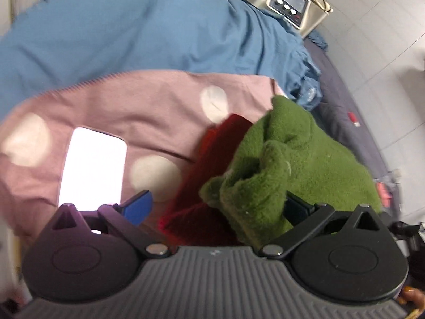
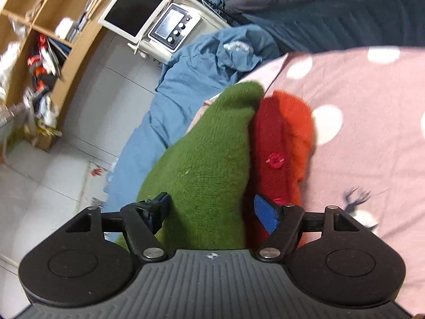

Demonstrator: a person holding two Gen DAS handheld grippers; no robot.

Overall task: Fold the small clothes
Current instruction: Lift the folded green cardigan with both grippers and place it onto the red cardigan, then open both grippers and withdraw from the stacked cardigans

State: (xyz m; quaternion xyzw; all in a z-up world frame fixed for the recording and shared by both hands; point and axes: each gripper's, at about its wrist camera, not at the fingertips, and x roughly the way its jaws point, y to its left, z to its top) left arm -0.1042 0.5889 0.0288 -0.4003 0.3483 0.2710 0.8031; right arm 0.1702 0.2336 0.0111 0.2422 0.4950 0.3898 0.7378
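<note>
Left wrist view: left hand-held gripper (image 1: 216, 207), jaws spread wide, gripping nothing; green fleece garment (image 1: 292, 159) bunched between and over them, beside red garment (image 1: 212, 172) on pink dotted sheet (image 1: 132, 106). Right hand-held gripper (image 2: 212, 212) likewise wide open, straddling the green fleece.

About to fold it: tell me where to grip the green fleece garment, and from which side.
Grip the green fleece garment at its bare outer edge, coming from the side away from the red garment. The red one lies against its other side, so a grip there could catch both.
</note>
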